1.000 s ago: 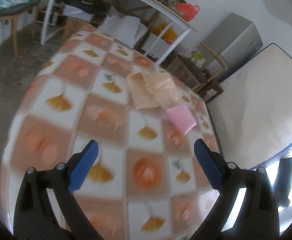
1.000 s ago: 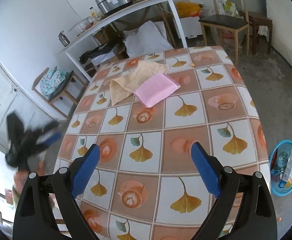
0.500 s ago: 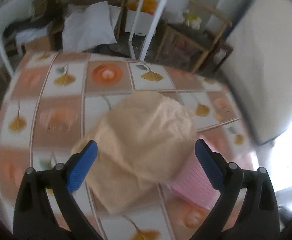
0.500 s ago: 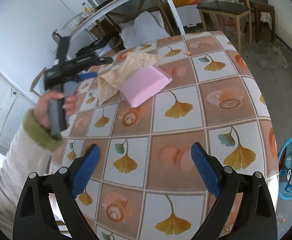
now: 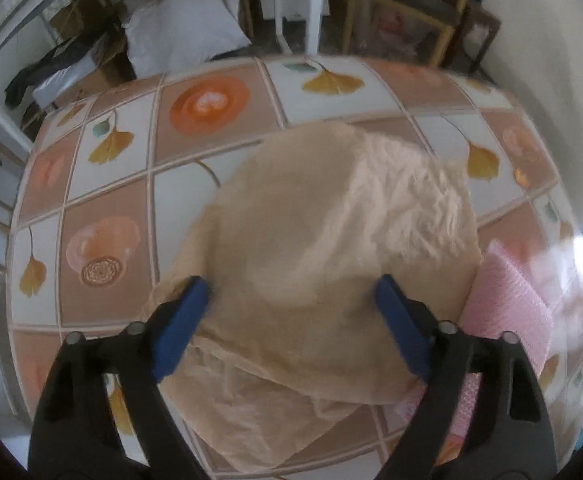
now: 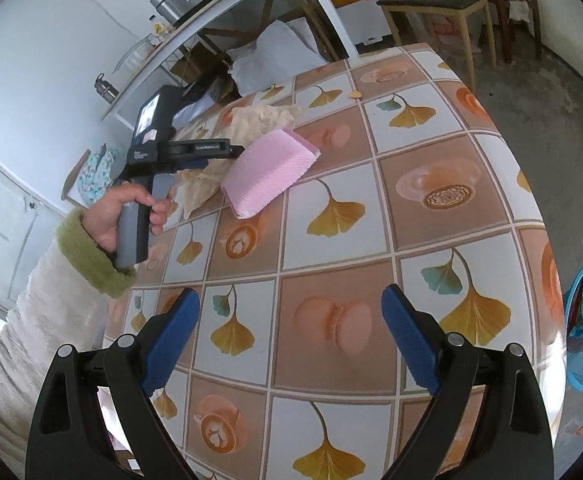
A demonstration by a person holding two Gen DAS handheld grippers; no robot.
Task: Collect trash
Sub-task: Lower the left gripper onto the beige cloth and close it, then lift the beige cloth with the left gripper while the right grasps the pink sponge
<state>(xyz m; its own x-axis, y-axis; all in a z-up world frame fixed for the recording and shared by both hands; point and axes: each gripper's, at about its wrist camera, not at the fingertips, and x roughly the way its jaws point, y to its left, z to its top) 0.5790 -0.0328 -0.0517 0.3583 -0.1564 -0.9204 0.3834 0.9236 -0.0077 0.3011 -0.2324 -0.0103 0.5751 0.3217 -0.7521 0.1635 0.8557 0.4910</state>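
Crumpled beige paper (image 5: 331, 248), the trash nearest to hand, fills the middle of the left wrist view, lying on a table with a ginkgo-leaf tablecloth (image 5: 211, 104). The left gripper (image 5: 291, 300) hangs over its near half with blue jaws spread wide, one at 8 o'clock and one at 4 o'clock of the paper's centre, holding nothing. The sheet's long axis runs from 7 o'clock, where a flatter flap trails off, to 1 o'clock, where the puffed, wrinkled end points. A pink textured pad (image 5: 507, 304) touches its edge at 4 o'clock, partly tucked under it. To do this pickup well, I judge the jaws should drop onto the raised hump and pinch across the short axis, gathering enough folds that the thin sheet does not slip, and keeping clear of the pink pad. In the right wrist view, the right gripper (image 6: 287, 336) is also wide open and empty, hovering above bare tablecloth (image 6: 371, 240) well apart from the trash. At 11 o'clock the left hand (image 6: 125, 216) grips its tool above the beige paper (image 6: 259, 120), with the pink pad (image 6: 271, 172) just beside it. A blue basket (image 6: 571, 312) sits on the floor at 3 o'clock, already holding some items.
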